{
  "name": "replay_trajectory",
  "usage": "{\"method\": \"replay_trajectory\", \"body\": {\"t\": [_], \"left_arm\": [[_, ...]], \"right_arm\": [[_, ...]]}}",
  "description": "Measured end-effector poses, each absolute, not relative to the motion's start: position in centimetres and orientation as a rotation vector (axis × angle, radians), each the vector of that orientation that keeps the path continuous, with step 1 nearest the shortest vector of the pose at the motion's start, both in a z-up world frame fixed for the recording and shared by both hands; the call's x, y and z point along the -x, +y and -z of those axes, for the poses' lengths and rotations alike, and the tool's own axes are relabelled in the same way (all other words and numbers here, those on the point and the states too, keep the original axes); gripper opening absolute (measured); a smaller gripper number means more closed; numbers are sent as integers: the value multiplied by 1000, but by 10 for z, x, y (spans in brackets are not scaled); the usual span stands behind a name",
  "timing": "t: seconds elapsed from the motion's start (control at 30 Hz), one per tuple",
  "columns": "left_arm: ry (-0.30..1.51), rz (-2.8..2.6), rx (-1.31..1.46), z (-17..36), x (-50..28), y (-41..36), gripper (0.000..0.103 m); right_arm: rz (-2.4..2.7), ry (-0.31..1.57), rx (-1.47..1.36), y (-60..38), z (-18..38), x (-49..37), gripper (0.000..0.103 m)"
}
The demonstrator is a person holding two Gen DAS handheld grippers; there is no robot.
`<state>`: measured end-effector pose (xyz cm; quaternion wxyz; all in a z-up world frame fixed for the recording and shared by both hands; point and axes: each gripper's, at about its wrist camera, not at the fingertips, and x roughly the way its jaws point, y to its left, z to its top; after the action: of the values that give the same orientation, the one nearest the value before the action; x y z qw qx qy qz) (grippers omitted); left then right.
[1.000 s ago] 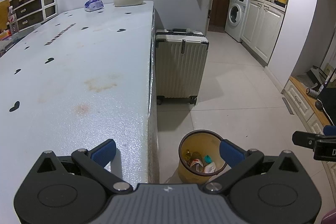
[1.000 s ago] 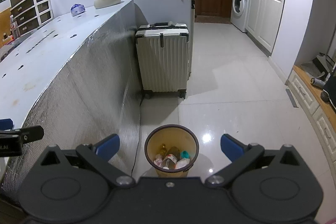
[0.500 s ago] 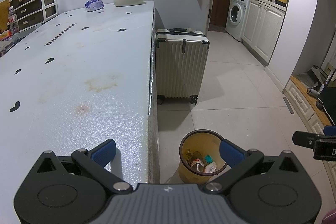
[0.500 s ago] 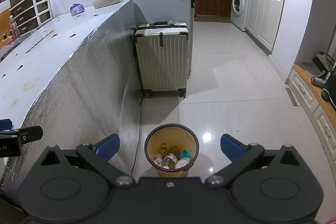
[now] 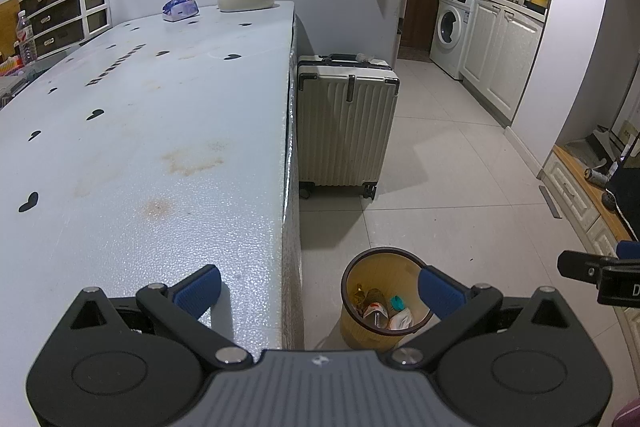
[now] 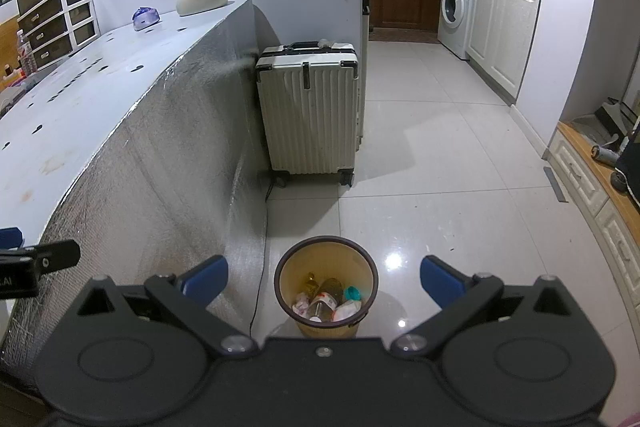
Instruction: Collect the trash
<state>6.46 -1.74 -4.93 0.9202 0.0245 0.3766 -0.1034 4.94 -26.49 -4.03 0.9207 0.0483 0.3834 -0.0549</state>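
On the floor, the yellow bin [image 6: 326,287] holds bottles and wrappers; left tongs [image 5: 318,291] and right tongs [image 6: 324,281] hang released.

Only cut-off letters read — "D" on the right gripper [image 5: 618,285], ".AI" on the left gripper [image 6: 16,281].

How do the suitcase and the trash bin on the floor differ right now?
The suitcase is tall, boxy, cream with black trim, and closed; the trash bin is short, round, amber and open-topped. The suitcase stands farther off, near the far end of the table; the trash bin sits nearer, just ahead of the right hand-held gripper. Bottles and wrappers show inside the bin. Both stand upright on the tiled floor.
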Motion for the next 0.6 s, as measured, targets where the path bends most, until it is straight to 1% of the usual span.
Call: {"method": "replay_trajectory", "body": {"t": [0.6], "left_arm": [[777,201,-53,51,-64,-17,103]], "right_arm": [[116,788,-102,-267,40,-49,103]]}}
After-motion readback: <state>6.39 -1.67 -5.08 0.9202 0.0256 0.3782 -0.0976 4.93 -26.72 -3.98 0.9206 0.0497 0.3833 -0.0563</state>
